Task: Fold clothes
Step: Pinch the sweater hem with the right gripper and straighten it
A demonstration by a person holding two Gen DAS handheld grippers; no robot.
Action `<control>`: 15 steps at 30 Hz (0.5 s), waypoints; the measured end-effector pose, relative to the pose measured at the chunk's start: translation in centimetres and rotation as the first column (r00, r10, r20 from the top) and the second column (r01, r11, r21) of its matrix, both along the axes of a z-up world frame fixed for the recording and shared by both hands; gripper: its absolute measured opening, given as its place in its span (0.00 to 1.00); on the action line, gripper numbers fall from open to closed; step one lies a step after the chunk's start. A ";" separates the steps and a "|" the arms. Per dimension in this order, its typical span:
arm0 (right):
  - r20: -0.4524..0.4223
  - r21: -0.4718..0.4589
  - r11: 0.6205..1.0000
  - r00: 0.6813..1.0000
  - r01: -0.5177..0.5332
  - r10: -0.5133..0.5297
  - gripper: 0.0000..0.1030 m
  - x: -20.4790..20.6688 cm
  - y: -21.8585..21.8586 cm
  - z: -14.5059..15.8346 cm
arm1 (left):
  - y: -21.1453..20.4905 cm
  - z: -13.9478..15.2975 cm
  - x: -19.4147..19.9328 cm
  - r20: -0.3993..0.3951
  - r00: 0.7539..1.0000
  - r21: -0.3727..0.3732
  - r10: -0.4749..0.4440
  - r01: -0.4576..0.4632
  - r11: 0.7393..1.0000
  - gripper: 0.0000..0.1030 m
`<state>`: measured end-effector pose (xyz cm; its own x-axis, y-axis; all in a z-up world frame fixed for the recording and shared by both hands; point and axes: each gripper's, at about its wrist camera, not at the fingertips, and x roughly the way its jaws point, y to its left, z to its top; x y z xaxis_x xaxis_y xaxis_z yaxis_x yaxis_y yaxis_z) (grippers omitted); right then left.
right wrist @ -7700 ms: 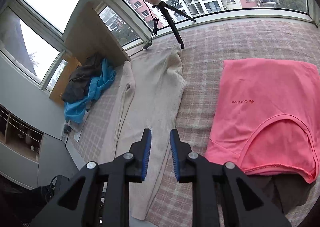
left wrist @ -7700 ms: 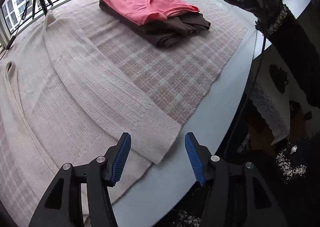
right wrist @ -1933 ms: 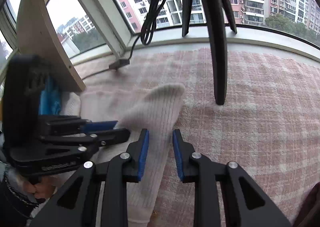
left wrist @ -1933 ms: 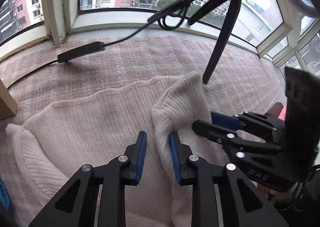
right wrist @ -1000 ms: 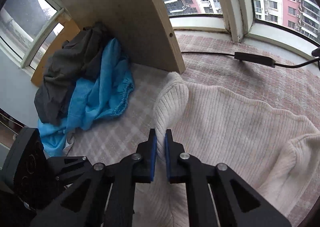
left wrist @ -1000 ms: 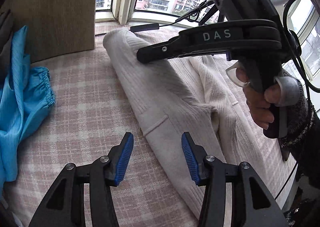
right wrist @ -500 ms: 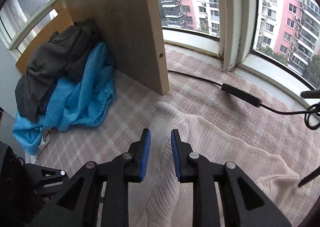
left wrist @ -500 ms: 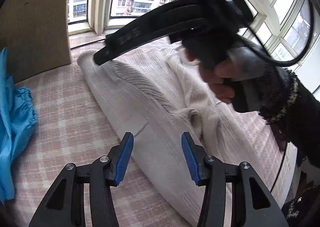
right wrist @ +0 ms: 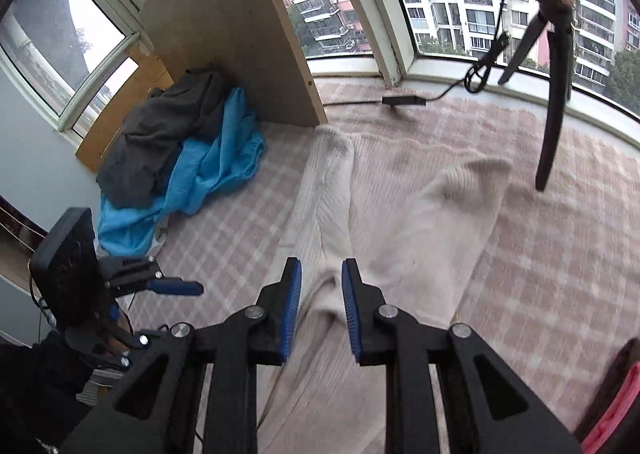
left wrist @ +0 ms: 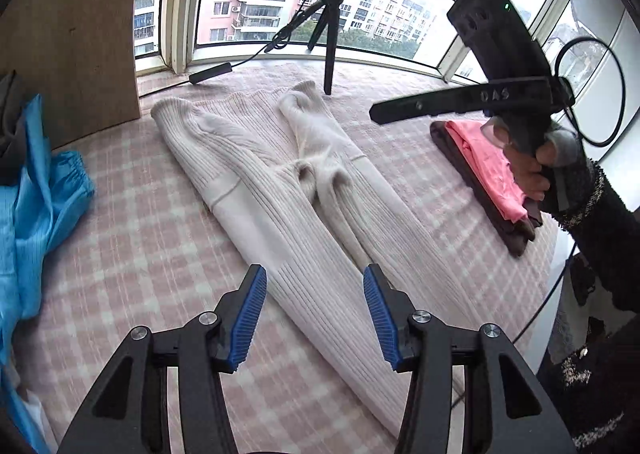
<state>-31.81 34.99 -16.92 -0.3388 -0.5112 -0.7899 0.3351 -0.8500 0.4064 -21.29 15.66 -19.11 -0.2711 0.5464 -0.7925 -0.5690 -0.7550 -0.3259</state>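
We see the cream sweater (left wrist: 280, 181) lying long and flat on the checked cloth (left wrist: 132, 238). Our left gripper (left wrist: 312, 310) hangs above it, wide and empty. Our right gripper (right wrist: 318, 304) looks narrow and seems empty, though that view is blurry.

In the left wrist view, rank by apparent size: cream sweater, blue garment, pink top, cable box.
1. cream sweater, largest by far.
2. blue garment, though cut off at the frame edge.
3. pink top, partly hidden by the hand.
4. cable box, smallest; it also lies farthest from the camera.
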 end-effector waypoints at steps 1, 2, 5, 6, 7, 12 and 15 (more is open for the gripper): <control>0.019 0.008 1.000 1.000 0.003 -0.003 0.20 1.3 0.0 -0.7 | 0.0 -0.1 1.2 0.020 1.000 -0.002 -0.009 0.009 1.000 0.46; 0.041 0.012 1.000 0.999 0.011 -0.011 0.20 2.3 0.0 -1.5 | 0.1 -0.4 2.5 0.042 0.999 -0.007 -0.020 0.020 1.000 0.46; 0.119 0.039 0.999 0.993 0.010 -0.014 0.20 5.1 -0.8 -3.1 | 1.1 -1.0 6.5 0.078 0.996 -0.035 -0.048 0.051 0.998 0.46; 0.124 0.061 0.998 0.992 0.008 -0.015 0.20 6.2 -1.2 -3.0 | 1.4 -1.0 7.6 0.086 0.995 -0.040 -0.053 0.057 0.998 0.46; 0.107 0.074 0.997 0.994 0.018 -0.026 0.21 6.8 -1.5 -2.8 | 1.6 -0.9 8.5 0.093 0.994 -0.045 -0.057 0.062 0.997 0.46; 0.020 0.014 0.999 0.999 0.043 -0.043 0.20 12.4 0.6 0.7 | 1.7 1.1 12.9 0.051 0.996 -0.061 -0.074 0.077 0.995 0.46; 0.002 0.085 0.991 0.995 0.104 -0.105 0.20 17.9 3.6 1.2 | 3.2 1.3 13.9 0.043 0.993 -0.030 -0.110 0.112 0.993 0.48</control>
